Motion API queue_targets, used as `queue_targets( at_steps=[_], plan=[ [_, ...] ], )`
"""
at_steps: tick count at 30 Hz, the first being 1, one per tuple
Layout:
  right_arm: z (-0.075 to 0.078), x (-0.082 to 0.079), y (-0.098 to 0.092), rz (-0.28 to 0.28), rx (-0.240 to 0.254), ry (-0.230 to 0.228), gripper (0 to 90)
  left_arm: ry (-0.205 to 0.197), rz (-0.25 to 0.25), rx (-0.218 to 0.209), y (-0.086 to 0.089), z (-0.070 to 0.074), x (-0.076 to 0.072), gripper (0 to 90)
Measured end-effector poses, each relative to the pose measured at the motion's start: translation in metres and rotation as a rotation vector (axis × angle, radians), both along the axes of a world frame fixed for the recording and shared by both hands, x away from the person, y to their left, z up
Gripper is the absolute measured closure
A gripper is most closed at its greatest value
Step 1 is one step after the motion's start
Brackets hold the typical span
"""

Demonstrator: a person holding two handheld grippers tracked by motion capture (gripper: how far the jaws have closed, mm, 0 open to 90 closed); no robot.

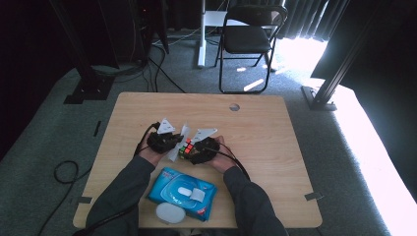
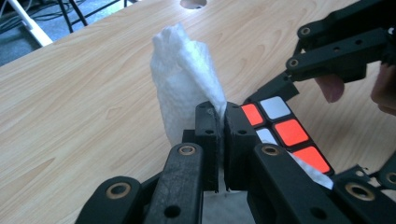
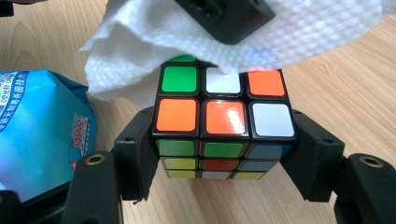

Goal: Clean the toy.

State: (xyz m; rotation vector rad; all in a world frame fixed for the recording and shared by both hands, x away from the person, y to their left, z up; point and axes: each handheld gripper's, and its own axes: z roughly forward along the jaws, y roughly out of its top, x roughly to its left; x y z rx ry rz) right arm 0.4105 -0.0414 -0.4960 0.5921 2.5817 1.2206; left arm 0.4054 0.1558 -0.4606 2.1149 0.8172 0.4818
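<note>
On the pale wood-grain table (image 1: 275, 128) over grey carpet, the left gripper (image 2: 219, 114) pinches a crinkled white tissue (image 2: 184, 88) against the glossy multicoloured puzzle cube (image 3: 223, 122), clamped between the right gripper (image 3: 223, 156) jaws.

harsh window glare (right side)

- Printed on the blue wipes packet (image 3: 42, 135), at lower left beside the right gripper's (image 3: 224, 154) left jaw: a line of small white characters along the top edge, too blurred to read.
- Below that, on the same packet: a small red and yellow logo, illegible.
- Nothing else readable: no numbers, no signs.
</note>
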Motion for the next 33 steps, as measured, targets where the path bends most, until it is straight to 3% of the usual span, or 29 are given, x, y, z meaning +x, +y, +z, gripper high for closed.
queue_targets(
  at_steps=[6,9,11,14,17,23,29,33],
  plan=[
    [0.001,-0.002,0.0,0.013,0.003,-0.005,34.4,0.005,0.043,0.001,0.006,-0.003,0.003,86.2],
    [0.001,-0.002,0.0,0.016,0.006,-0.005,34.4,0.005,0.043,0.002,0.006,-0.004,0.003,86.3],
    [0.002,-0.002,0.001,0.015,0.003,-0.008,34.4,-0.018,0.039,0.004,0.002,-0.002,0.0,86.7],
    [0.002,-0.002,0.001,0.01,0.005,-0.005,34.4,-0.031,0.009,-0.019,-0.001,0.001,-0.003,86.7],
    [0.002,-0.001,0.001,0.006,0.007,-0.005,34.4,-0.029,-0.026,-0.002,-0.006,0.003,-0.005,86.8],
    [0.003,-0.001,0.005,0.008,0.009,-0.006,34.4,-0.009,-0.098,0.003,-0.016,0.003,-0.01,86.9],
    [0.002,-0.001,0.006,0.004,0.011,-0.003,34.4,0.011,-0.189,-0.018,-0.024,0.003,-0.015,86.9],
    [0.002,0.0,0.005,-0.001,0.015,-0.003,34.4,0.011,-0.202,-0.013,-0.026,0.003,-0.016,86.9]
  ],
)
